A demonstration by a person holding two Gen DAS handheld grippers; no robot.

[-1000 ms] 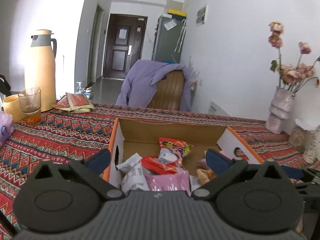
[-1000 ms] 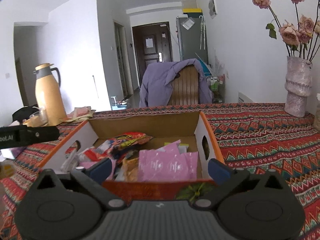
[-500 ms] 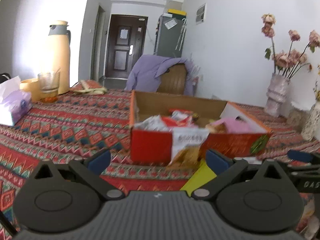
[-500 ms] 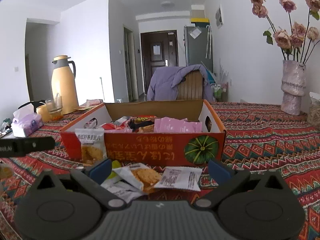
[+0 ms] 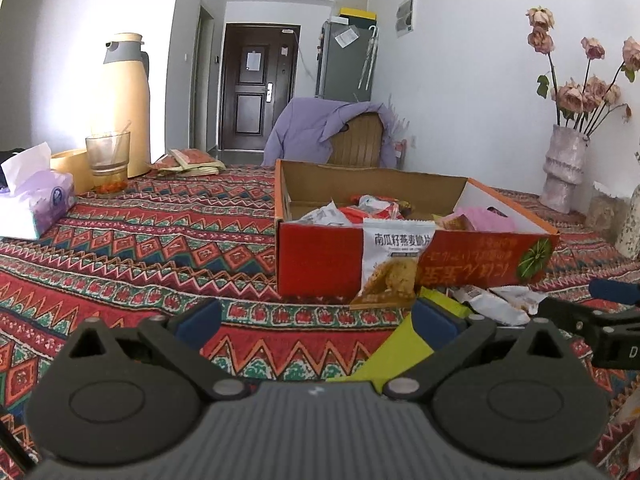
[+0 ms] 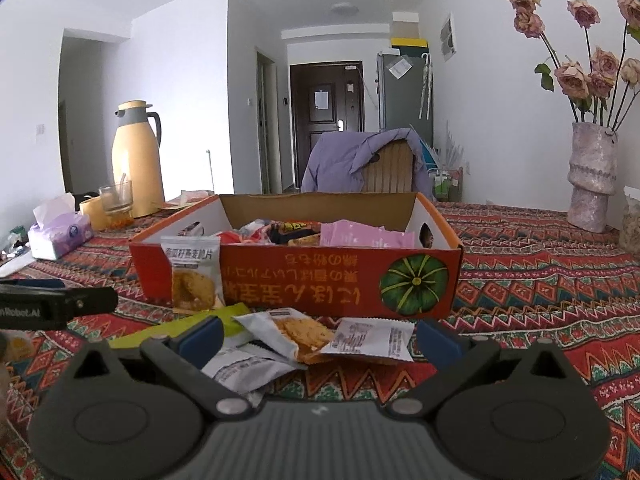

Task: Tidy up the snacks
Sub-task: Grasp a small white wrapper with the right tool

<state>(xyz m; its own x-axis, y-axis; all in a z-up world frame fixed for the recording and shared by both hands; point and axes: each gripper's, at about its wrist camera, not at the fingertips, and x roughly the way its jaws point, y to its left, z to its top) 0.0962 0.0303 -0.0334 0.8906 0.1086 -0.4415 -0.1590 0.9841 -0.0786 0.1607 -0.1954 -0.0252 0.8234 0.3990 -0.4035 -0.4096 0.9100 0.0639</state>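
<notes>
Both the left gripper (image 5: 316, 322) and the right gripper (image 6: 318, 338) hover low with fingers spread wide, gripping nothing. Loose snack packets (image 6: 294, 334) lie on the patterned tablecloth (image 5: 160, 248) just ahead of the right gripper, before the red cardboard box (image 6: 320, 282). An oat-crisp packet (image 5: 394, 262) leans upright against the box front.

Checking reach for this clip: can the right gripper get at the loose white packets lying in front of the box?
Probably yes. The right gripper is open, its jaws spread either side of the white packets on the cloth, with nothing between; the box stands behind them.
</notes>
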